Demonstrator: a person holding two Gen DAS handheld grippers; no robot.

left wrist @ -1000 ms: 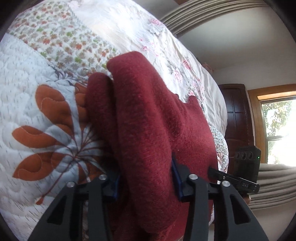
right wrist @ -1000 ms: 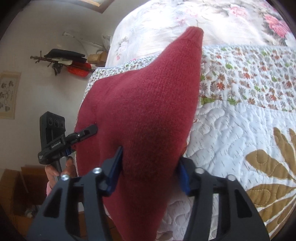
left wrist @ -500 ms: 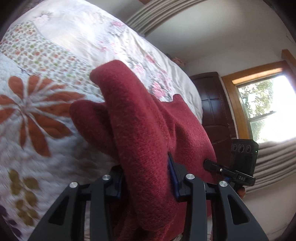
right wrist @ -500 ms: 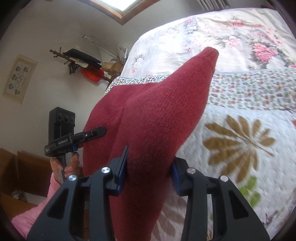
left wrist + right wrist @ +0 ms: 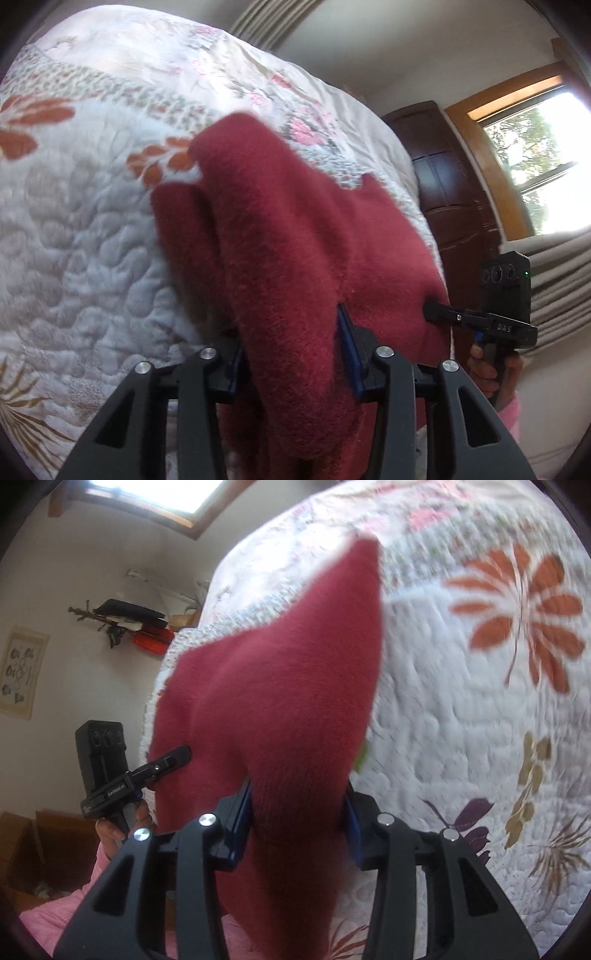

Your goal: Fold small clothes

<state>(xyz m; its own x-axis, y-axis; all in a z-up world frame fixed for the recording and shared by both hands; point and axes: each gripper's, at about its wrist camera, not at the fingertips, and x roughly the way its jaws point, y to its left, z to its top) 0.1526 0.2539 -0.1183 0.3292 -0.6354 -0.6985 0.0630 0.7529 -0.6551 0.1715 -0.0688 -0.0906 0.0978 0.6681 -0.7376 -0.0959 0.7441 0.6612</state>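
Right wrist view: red knit garment pinched in both claws, long axis pointing away over quilt.

Not much lettering on show. In the left wrist view, the right gripper carries white capitals along its side bar, reading "DAS". In the right wrist view, the left gripper has a small white label on its side bar; it looks like a brand name, but it sits too small and slanted to read for certain. A poster hangs on the wall with dark figures on it; no words can be made out.
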